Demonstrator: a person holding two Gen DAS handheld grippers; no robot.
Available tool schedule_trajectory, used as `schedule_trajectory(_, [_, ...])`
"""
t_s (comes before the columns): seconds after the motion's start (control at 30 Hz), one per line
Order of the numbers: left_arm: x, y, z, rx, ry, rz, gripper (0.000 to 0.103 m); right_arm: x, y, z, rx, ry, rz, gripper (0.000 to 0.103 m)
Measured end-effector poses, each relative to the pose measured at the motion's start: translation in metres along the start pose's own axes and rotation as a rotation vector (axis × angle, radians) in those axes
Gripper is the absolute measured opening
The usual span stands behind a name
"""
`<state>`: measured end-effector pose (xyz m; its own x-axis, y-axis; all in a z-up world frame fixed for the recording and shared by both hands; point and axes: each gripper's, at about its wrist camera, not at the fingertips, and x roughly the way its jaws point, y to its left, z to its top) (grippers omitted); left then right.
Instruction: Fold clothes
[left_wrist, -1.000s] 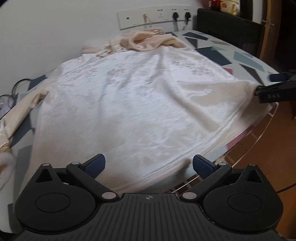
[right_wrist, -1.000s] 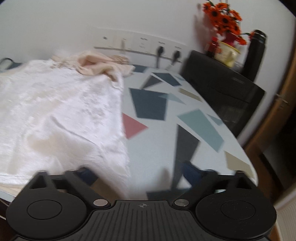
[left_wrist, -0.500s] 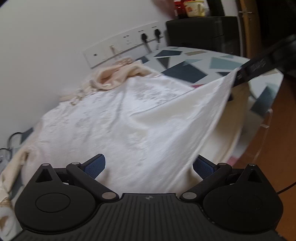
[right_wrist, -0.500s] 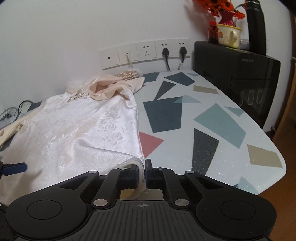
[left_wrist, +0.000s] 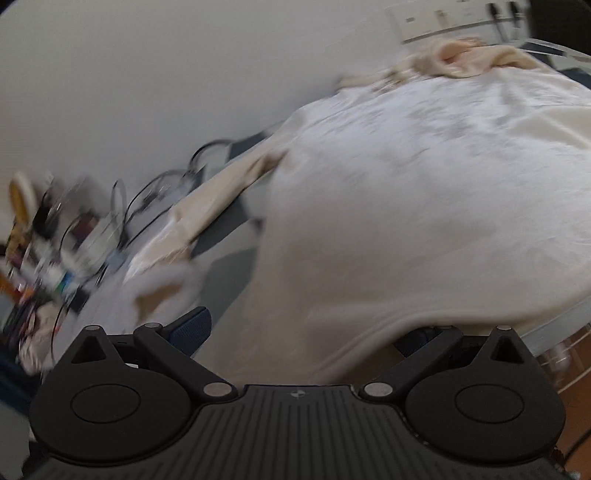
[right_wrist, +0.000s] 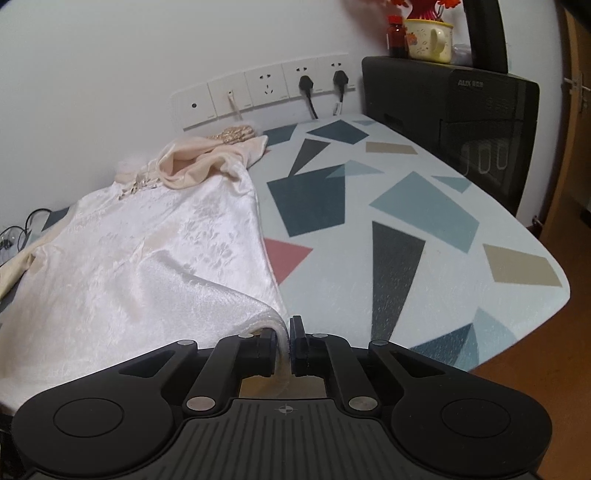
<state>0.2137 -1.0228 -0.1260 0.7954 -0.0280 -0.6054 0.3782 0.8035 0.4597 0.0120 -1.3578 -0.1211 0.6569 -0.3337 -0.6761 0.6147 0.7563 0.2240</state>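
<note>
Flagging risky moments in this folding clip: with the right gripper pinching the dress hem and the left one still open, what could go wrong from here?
1. The right gripper holds only a thin edge of the dress; the glossy fabric might slip out when lifted.
2. The left gripper is open with the hem draped over one finger, so closing now may catch a poor grip.
3. The sleeve lies near the cables and could drag them.
</note>
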Motion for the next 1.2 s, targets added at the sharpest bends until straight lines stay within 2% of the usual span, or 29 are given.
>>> schedule_trajectory(0.03, [0.003, 0.009, -0.003, -0.020, 0.006, 0.005, 0.102, 0.000, 0.002, -0.001, -0.001, 0.001, -0.004, 0.009])
schedule_trajectory(0.1, [0.006, 0.022, -0.004, -0.036, 0.000, 0.004, 0.094, 0.001, 0.004, -0.002, 0.001, 0.002, -0.016, 0.014])
schedule_trajectory(0.17, [0.008, 0.028, -0.001, -0.040, -0.010, -0.025, 0.078, 0.003, 0.006, -0.005, 0.012, 0.007, -0.027, 0.023])
schedule_trajectory(0.3, [0.014, 0.024, 0.004, 0.003, -0.031, -0.070, 0.060, 0.008, 0.010, -0.017, 0.027, 0.024, -0.057, 0.024])
schedule_trajectory(0.37, [0.016, 0.017, 0.002, 0.022, -0.031, -0.091, 0.037, 0.009, 0.012, -0.023, 0.028, 0.024, -0.079, 0.024])
schedule_trajectory(0.4, [0.016, 0.016, 0.001, 0.012, -0.032, -0.108, 0.031, 0.009, 0.013, -0.027, 0.027, 0.020, -0.092, 0.024])
schedule_trajectory(0.43, [0.016, 0.016, 0.002, 0.001, -0.028, -0.120, 0.018, 0.010, 0.014, -0.029, 0.026, 0.012, -0.102, 0.024])
schedule_trajectory(0.47, [0.016, 0.016, 0.002, -0.015, -0.023, -0.126, 0.013, 0.010, 0.014, -0.032, 0.025, 0.005, -0.111, 0.024])
schedule_trajectory(0.5, [0.015, 0.019, 0.002, -0.039, -0.025, -0.131, 0.013, 0.010, 0.015, -0.033, 0.021, 0.000, -0.119, 0.024])
schedule_trajectory(0.53, [0.012, 0.025, 0.002, -0.071, -0.034, -0.139, 0.008, 0.011, 0.017, -0.032, 0.013, -0.002, -0.127, 0.018])
schedule_trajectory(0.6, [0.004, 0.041, 0.003, -0.139, -0.058, -0.159, 0.007, 0.010, 0.018, -0.027, 0.006, 0.002, -0.142, 0.006])
schedule_trajectory(0.7, [-0.007, 0.069, 0.004, -0.263, -0.084, -0.184, 0.006, -0.003, 0.021, -0.014, -0.005, -0.027, -0.178, 0.005])
schedule_trajectory(0.83, [-0.012, 0.109, -0.002, -0.456, -0.067, -0.211, 0.006, -0.032, 0.030, 0.003, -0.068, -0.088, -0.216, 0.005])
schedule_trajectory(0.97, [-0.004, 0.122, -0.018, -0.571, -0.017, -0.237, 0.006, -0.040, 0.026, 0.002, -0.009, -0.080, -0.227, 0.005])
schedule_trajectory(1.07, [0.005, 0.117, -0.031, -0.580, 0.038, -0.251, 0.006, -0.029, 0.016, -0.008, 0.041, -0.037, -0.248, 0.005])
schedule_trajectory(1.2, [-0.010, 0.102, -0.034, -0.437, -0.002, -0.252, 0.006, -0.030, 0.010, -0.019, 0.112, -0.048, -0.249, 0.005])
